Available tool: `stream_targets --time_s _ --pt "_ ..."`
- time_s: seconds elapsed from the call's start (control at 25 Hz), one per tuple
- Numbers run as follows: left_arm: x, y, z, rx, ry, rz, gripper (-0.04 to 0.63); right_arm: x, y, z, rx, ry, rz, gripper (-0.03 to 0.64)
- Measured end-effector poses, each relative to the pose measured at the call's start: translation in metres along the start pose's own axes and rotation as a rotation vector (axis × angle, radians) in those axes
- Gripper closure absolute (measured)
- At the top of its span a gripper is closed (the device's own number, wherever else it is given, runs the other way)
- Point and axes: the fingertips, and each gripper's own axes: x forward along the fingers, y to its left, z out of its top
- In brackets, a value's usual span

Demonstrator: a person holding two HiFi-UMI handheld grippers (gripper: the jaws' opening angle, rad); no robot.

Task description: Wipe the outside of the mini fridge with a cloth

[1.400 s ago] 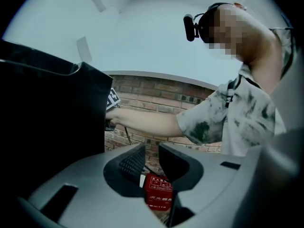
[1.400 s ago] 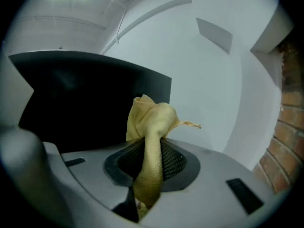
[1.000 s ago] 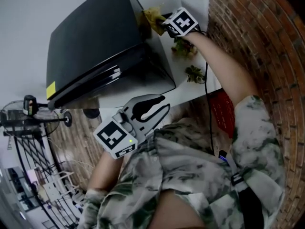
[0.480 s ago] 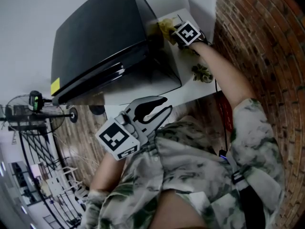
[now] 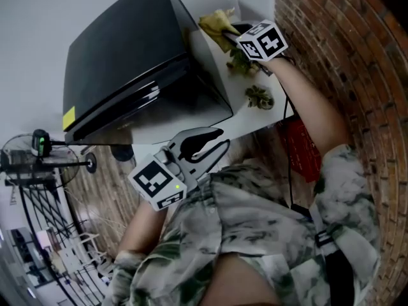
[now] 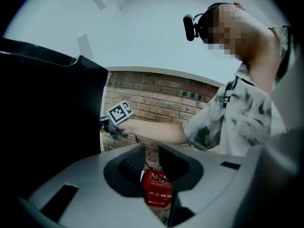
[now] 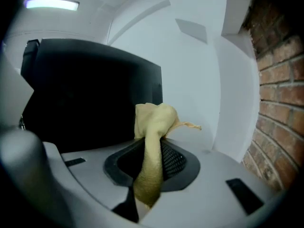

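The black mini fridge [image 5: 121, 56] stands on a white top [image 5: 252, 123]; it also fills the left of the left gripper view [image 6: 47, 118] and the right gripper view [image 7: 85, 94]. My right gripper [image 5: 229, 32] is shut on a yellow cloth [image 5: 215, 21], which it holds by the fridge's right side near the upper rear corner. In its own view the cloth [image 7: 152, 127] is bunched between the jaws of the right gripper [image 7: 151, 150]. My left gripper [image 5: 213, 142] hangs low in front of the fridge, slightly open and holding nothing [image 6: 151, 158].
Two small plants [image 5: 259, 97] [image 5: 242, 62] sit on the white top right of the fridge. A brick wall [image 5: 331, 43] closes the right side. A red box [image 6: 159, 189] lies below the left gripper. A fan stand [image 5: 38, 145] is at the left.
The right gripper with the cloth has shifted along the fridge's right side, ending a little off its rear edge. The left gripper has stayed in place.
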Motion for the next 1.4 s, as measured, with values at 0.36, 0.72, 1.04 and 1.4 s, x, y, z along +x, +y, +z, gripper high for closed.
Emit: stream_targets --time_s 0.36,0.72,1.04,1.4 --pt "0.021 -0.016 0.0 -0.008 -0.016 -0.073 0.503 -0.079 0.048 0.091 -0.064 -0.169 0.051 0.523" --pt "0.024 -0.017 -0.007 -0.007 -0.009 -0.065 0.503 -0.051 0.071 0.058 -0.028 -0.125 0.093 0.523" --pt "0.018 -0.015 -0.013 -0.023 0.005 -0.029 0.503 -0.009 0.081 -0.004 -0.026 -0.017 0.112 0.523" --pt "0.013 -0.013 -0.019 -0.032 0.014 0.003 0.503 0.03 0.073 -0.085 -0.027 0.118 0.087 0.523"
